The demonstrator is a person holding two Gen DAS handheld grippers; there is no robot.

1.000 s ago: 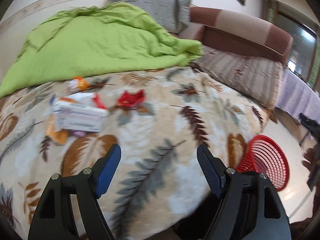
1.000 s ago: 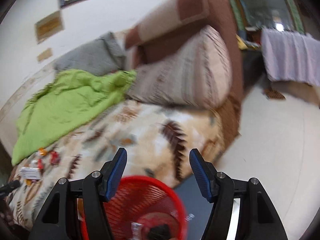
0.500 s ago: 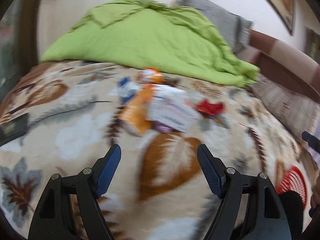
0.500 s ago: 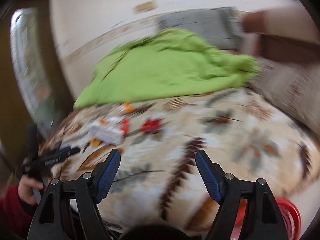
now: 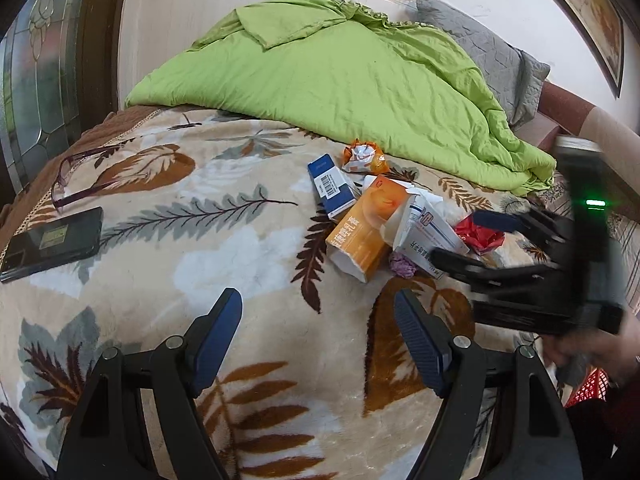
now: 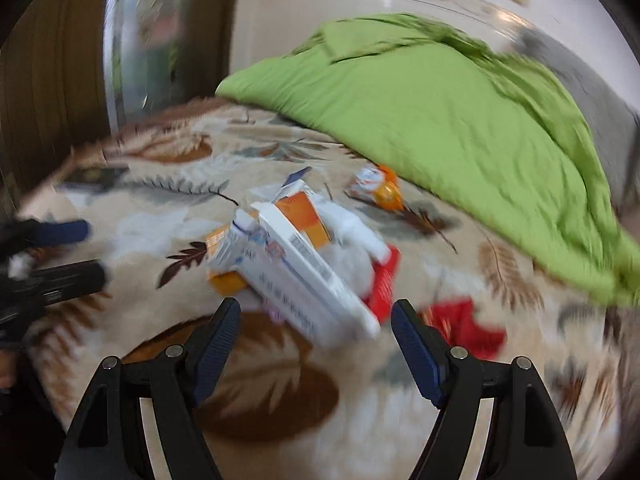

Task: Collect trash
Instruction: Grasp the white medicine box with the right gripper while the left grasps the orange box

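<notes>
A: How do the tools stand?
B: Left tool [image 5: 318, 336] and right tool [image 6: 316, 344] are both spread, pinching nothing.
A: And the trash?
B: Boxes [image 5: 362, 236] and wrappers [image 5: 478, 236] lie heaped on the bed [image 5: 240, 248], beside a green quilt [image 5: 352, 80].

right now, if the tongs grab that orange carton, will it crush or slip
The orange carton probably crushes easily: its end flap looks open, so it is likely empty and light. Its glossy faces might slip. It leans among other boxes, so lifting it may shift them.
</notes>
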